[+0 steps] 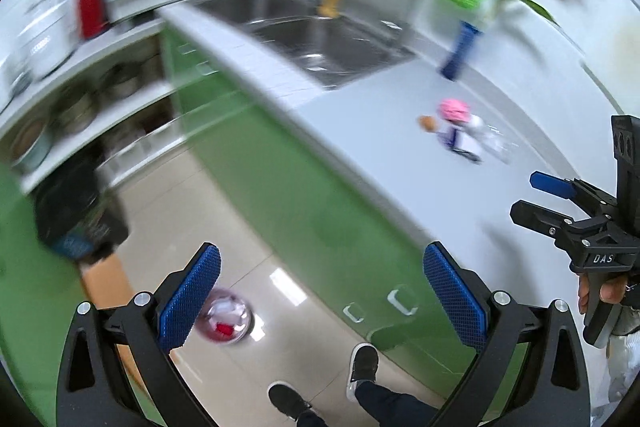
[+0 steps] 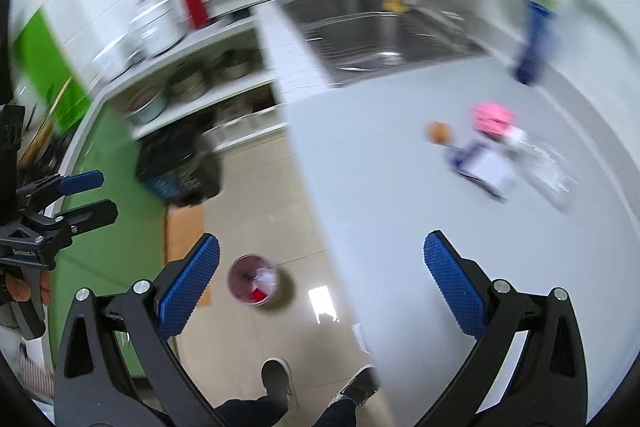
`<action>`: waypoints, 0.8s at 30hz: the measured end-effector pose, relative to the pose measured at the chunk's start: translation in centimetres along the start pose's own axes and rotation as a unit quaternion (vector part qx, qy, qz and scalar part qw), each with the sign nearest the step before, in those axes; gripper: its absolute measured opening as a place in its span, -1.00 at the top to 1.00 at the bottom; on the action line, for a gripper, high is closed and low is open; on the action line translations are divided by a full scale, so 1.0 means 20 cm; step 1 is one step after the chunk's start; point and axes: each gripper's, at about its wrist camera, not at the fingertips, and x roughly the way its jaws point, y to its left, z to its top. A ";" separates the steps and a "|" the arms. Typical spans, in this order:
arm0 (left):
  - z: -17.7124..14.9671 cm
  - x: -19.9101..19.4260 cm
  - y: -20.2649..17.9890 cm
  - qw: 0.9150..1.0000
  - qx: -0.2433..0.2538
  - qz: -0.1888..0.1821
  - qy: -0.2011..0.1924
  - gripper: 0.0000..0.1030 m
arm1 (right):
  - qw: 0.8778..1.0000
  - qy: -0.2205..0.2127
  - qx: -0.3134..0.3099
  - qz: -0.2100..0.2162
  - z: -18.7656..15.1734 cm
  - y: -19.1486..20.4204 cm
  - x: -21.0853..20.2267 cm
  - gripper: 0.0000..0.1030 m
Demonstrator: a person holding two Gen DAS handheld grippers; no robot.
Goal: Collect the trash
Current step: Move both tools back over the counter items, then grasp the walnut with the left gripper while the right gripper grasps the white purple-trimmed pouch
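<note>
Trash lies on the grey countertop (image 2: pixel 400 187): a pink crumpled piece (image 2: pixel 493 117), a small brown scrap (image 2: pixel 438 132), a white and purple carton (image 2: pixel 486 167) and a clear plastic wrapper (image 2: pixel 550 173). The same pile shows in the left wrist view: the pink piece (image 1: pixel 454 110), the brown scrap (image 1: pixel 427 123) and the carton (image 1: pixel 462 143). A small bin (image 2: pixel 253 279) with red and white trash stands on the floor; it also shows in the left wrist view (image 1: pixel 227 323). My left gripper (image 1: pixel 322 297) is open and empty above the floor. My right gripper (image 2: pixel 320 287) is open and empty at the counter's edge.
A steel sink (image 2: pixel 380 35) is set in the counter beyond the trash. A blue vase (image 2: pixel 534 45) with a plant stands at the back right. Green cabinet fronts (image 1: pixel 288 187) run below the counter. Shelves with pots (image 2: pixel 192 83) and a dark bag (image 2: pixel 178 163) stand to the left.
</note>
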 end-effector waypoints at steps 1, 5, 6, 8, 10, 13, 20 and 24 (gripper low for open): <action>0.02 0.02 -0.06 1.000 0.010 -0.008 0.001 -0.89 | 1.000 -0.003 0.011 -0.010 -0.02 -0.07 -0.03 -0.94; 0.14 0.14 -0.29 0.998 0.048 -0.037 0.008 -0.89 | 0.998 -0.012 0.052 -0.044 -0.07 -0.37 -0.14 -0.94; 0.17 0.19 -0.36 0.997 0.056 -0.044 0.011 -0.89 | 0.997 -0.013 0.056 -0.048 -0.08 -0.43 -0.16 -0.94; 0.22 0.25 -0.45 0.997 0.063 -0.052 0.013 -0.89 | 0.996 -0.014 0.065 -0.054 -0.08 -0.55 -0.18 -0.94; 0.27 0.31 -0.53 0.996 0.069 -0.056 0.017 -0.89 | 0.996 -0.013 0.066 -0.056 -0.08 -0.65 -0.19 -0.94; 0.33 0.41 -0.64 0.995 0.078 -0.055 0.022 -0.89 | 0.997 -0.007 0.062 -0.056 -0.09 -0.75 -0.17 -0.94; 0.49 0.62 -0.79 0.993 0.100 -0.050 0.038 -0.89 | 0.997 0.007 0.064 -0.050 -0.01 -0.90 -0.06 -0.94; 0.58 0.75 -0.81 0.991 0.113 -0.054 0.048 -0.89 | 0.996 0.013 0.070 -0.053 0.03 -0.92 -0.01 -0.94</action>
